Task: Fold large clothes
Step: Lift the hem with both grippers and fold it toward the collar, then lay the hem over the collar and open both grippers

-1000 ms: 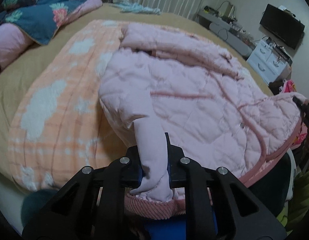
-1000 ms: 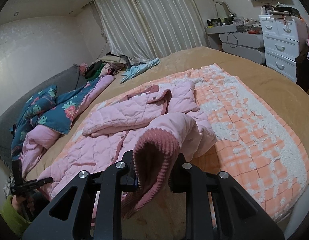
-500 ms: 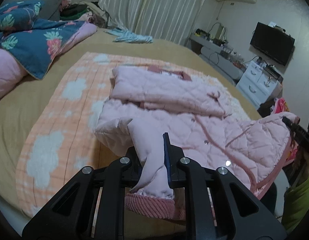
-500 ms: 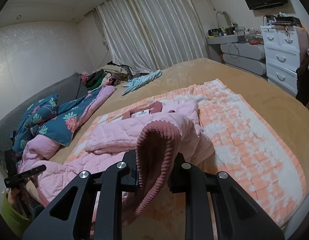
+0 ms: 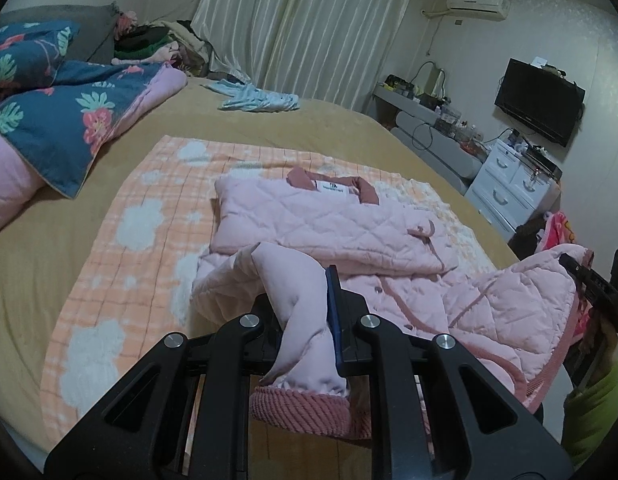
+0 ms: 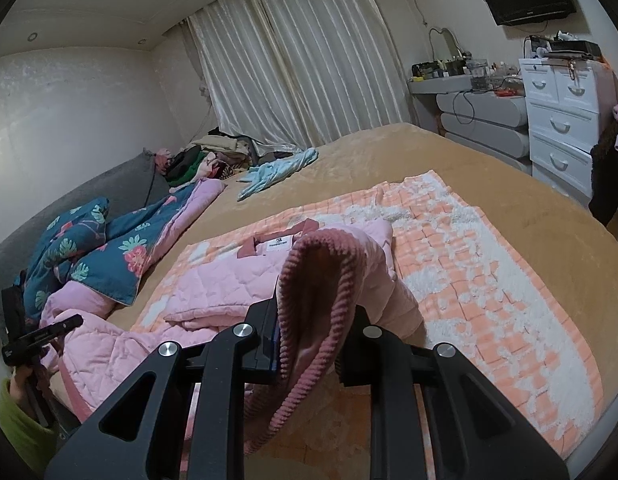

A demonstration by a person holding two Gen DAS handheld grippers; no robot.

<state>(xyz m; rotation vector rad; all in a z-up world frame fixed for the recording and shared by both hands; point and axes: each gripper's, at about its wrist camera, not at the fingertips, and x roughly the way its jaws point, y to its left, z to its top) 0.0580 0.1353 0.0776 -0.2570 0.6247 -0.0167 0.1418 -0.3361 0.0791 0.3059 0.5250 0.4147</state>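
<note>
The left gripper (image 5: 309, 320) is pinching the smooth pink lining of the pale pink quilted jacket (image 5: 329, 220) near the bottom corner, jaws closed tight on the fabric, ribbed dusty-pink hem (image 5: 305, 412) hanging below. The right gripper (image 6: 309, 336) is clamping the ribbed dusty-pink cuff (image 6: 321, 292) of the same jacket, jaws closed on it, cuff bulging up between them. The jacket is lying on the orange-and-white checked fleece blanket (image 5: 121, 240), collar end flat, near end lifting off it between both grippers. The blanket is sitting on the tan bed cover (image 6: 389, 152). A navy floral quilt (image 5: 69, 120) is lying bunched beside it.
</note>
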